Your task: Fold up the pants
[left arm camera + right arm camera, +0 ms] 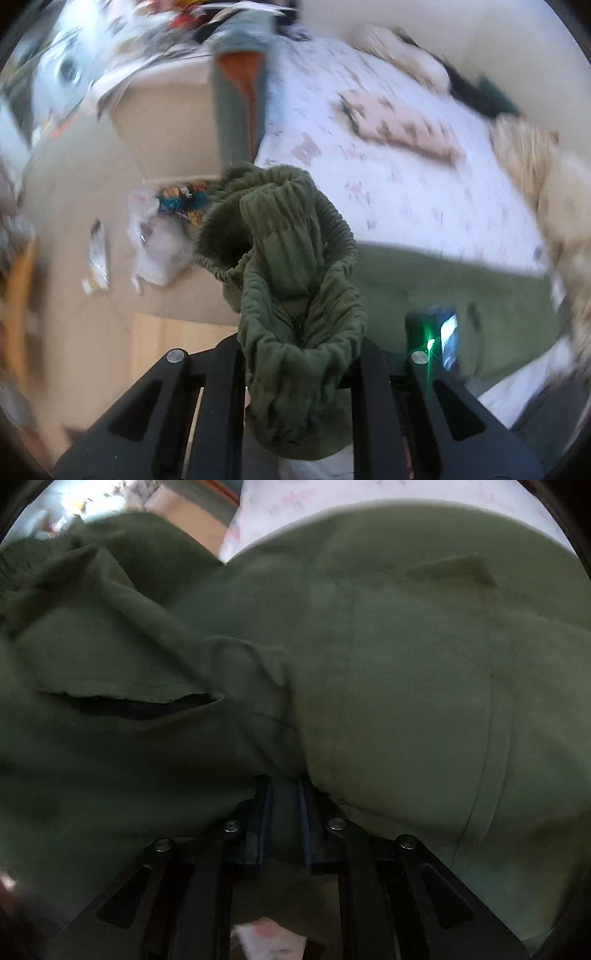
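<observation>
Cluttered bedroom: white floral bedsheet (388, 147) filling the left-wrist view from 12 to 3 o'clock, cardboard box (173, 133) at 10 o'clock, scraps and a plastic bag (155, 243) on the tan floor at 9 o'clock, pink patterned cloth (399, 129) lying on the sheet at 1 o'clock. Heavy motion blur throughout.

Green pants (295, 280) split between both views: gathered elastic waistband bunched upright at centre and held off the bed, the rest draped flat across the sheet toward 4 o'clock. Left gripper (299, 373) clamped on that bunched waistband, fabric spilling over and between the fingers. Right gripper (284, 805) pinched on a narrow fold of the same pants at 6 o'clock of its view, cloth covering nearly the whole frame, a loose flap (122, 690) gaping at 9 o'clock.

Likely trouble from here:
- Thick wad in the left grip, so layers probably uneven; slipping of an inner layer under tension would skew the fold.
- Thin pinch on the right; a sharp tug could pull it free.
- Waistband near the bed's edge; slack could drop over toward the floor clutter.
- Loose flap apt to crease under when laid flat.
</observation>
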Action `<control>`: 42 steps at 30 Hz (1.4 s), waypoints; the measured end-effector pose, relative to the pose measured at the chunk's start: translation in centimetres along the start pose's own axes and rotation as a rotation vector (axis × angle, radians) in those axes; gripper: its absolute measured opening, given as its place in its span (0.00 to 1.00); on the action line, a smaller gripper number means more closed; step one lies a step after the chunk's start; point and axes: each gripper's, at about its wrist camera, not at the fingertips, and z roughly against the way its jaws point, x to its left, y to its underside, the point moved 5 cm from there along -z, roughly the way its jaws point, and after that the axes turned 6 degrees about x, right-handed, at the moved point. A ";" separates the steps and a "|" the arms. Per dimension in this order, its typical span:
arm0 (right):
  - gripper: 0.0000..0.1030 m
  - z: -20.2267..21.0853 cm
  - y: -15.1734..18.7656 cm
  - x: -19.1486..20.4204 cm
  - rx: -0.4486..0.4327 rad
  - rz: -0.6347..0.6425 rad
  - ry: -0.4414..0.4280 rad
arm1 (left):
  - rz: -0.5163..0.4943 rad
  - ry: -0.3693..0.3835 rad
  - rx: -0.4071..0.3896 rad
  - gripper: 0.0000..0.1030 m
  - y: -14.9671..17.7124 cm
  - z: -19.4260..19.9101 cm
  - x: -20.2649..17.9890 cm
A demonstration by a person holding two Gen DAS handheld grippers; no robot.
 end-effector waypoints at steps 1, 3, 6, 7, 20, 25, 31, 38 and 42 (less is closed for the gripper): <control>0.11 0.5 0.0 0.1 0.011 0.009 0.000 | -0.042 -0.031 -0.030 0.11 0.0 0.5 -0.7; 0.12 2.2 0.3 -0.2 0.024 -0.001 -0.029 | -0.112 -0.038 -0.061 0.11 0.0 1.0 -2.2; 0.18 6.9 1.6 -1.4 -0.052 0.015 -0.087 | -0.153 -0.056 -0.076 0.11 -0.1 1.3 -3.7; 0.19 9.4 2.5 -2.6 -0.085 0.013 -0.098 | -0.164 -0.059 -0.083 0.11 -0.1 1.4 -4.0; 0.80 27.6 10.9 -23.0 -0.455 -0.249 0.148 | -0.373 -0.244 -0.075 0.12 0.9 -0.9 -16.2; 0.80 30.3 11.7 -25.6 -0.555 -0.389 0.029 | -0.504 -0.337 -0.049 0.13 4.2 -5.3 -22.6; 0.80 31.3 10.4 -25.5 -0.550 -0.378 -0.063 | -0.641 -0.304 0.112 0.50 9.9 -12.1 -26.5; 0.80 30.2 10.1 -24.6 -0.495 -0.344 -0.046 | -0.589 0.054 0.168 0.77 11.5 -6.9 -27.7; 0.80 29.0 9.7 -23.7 -0.468 -0.314 -0.044 | -0.452 0.099 0.048 0.83 9.4 -2.0 -23.0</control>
